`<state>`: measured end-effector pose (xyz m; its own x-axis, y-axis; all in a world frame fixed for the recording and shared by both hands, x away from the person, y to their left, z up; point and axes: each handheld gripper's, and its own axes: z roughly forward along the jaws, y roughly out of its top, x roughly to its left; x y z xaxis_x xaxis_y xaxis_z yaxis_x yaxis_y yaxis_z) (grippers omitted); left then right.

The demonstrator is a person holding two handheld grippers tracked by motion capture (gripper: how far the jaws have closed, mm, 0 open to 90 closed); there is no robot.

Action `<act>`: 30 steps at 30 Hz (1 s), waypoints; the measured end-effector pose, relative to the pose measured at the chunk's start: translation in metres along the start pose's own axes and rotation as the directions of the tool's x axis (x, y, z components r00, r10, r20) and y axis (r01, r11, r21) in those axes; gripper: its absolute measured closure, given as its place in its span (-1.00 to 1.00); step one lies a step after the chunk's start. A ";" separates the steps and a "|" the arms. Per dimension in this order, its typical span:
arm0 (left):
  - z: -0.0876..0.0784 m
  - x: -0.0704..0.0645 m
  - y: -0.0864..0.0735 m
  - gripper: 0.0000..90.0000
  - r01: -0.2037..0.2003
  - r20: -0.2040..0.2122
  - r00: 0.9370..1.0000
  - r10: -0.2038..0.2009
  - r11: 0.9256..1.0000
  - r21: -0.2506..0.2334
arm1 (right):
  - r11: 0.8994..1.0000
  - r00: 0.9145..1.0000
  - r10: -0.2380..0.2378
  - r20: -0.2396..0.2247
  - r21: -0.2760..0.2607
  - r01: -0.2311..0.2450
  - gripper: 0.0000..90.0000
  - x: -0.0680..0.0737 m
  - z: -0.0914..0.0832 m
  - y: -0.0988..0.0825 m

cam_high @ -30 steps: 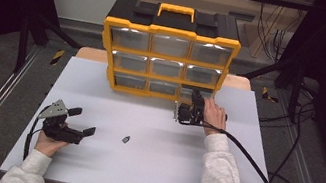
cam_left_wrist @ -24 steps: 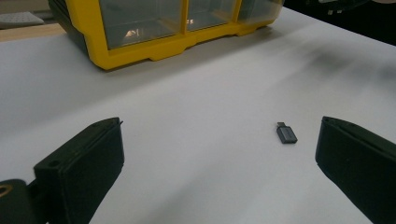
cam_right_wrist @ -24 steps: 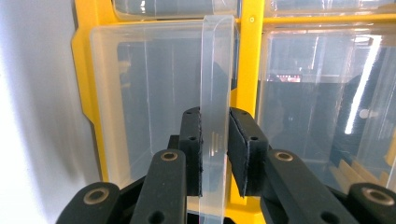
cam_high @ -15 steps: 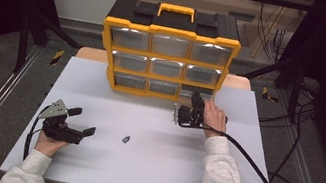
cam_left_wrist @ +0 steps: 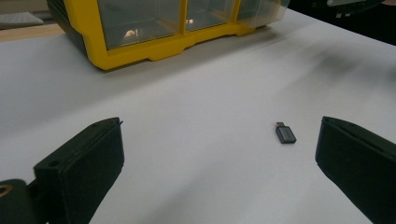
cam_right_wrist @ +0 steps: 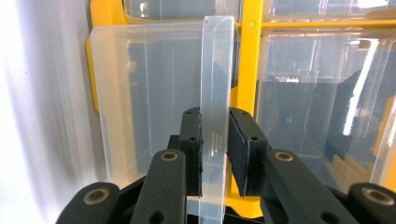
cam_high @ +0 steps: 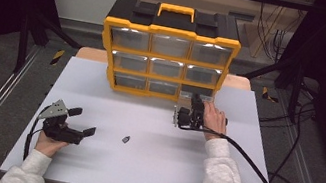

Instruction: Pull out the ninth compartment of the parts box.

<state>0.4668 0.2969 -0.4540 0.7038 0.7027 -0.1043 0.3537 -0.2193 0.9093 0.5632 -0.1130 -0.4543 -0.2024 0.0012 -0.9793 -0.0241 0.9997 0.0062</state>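
Our right gripper (cam_right_wrist: 214, 154) has its jaws nearly together, pads pressing both faces of the clear pull tab (cam_right_wrist: 215, 93) on the front of the bottom-right drawer (cam_right_wrist: 140, 93). In the high view that gripper (cam_high: 192, 108) sits at the organizer's lower right corner, with the drawer (cam_high: 195, 97) standing a little proud of the yellow organizer (cam_high: 163, 79).

From the tongs the drawer body lies straight ahead at twelve o'clock, and its long axis runs back into the cabinet along the line of the jaws. So we judge that the coming move is a straight pull toward six o'clock, keeping the grip square so the tab doesn't twist out of the pads.

Our left gripper (cam_high: 78, 121) rests on the white table (cam_high: 146, 175) with jaws wide apart and nothing between them. A small dark adapter (cam_left_wrist: 285, 134) lies ahead of it toward one o'clock, nearer its right-hand jaw; in the high view the adapter (cam_high: 126, 139) lies at three o'clock from that gripper, clear of the organizer. The left hand is much the nearer to it; the right is occupied at the drawer.

The right gripper view gives us the pad contact on the tab, too small to make out from above. The high view gives us which drawer it is, and where the adapter lies relative to both hands.
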 end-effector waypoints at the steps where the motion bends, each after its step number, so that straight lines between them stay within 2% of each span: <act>1: 0.000 0.000 0.000 -0.99 0.000 0.000 1.000 0.000 1.000 0.001 | 1.000 1.000 0.006 0.000 0.001 -0.006 0.70 0.001 0.000 0.000; 30: 0.001 -0.001 0.000 -0.99 -0.001 0.001 1.000 0.001 1.000 0.003 | 1.000 1.000 -0.008 -0.008 -0.007 0.008 0.69 0.003 -0.013 0.000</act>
<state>0.4667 0.2957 -0.4543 0.7046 0.7020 -0.1035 0.3548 -0.2222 0.9082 0.5501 -0.1129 -0.4541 -0.2100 -0.0074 -0.9777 -0.0325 0.9995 -0.0006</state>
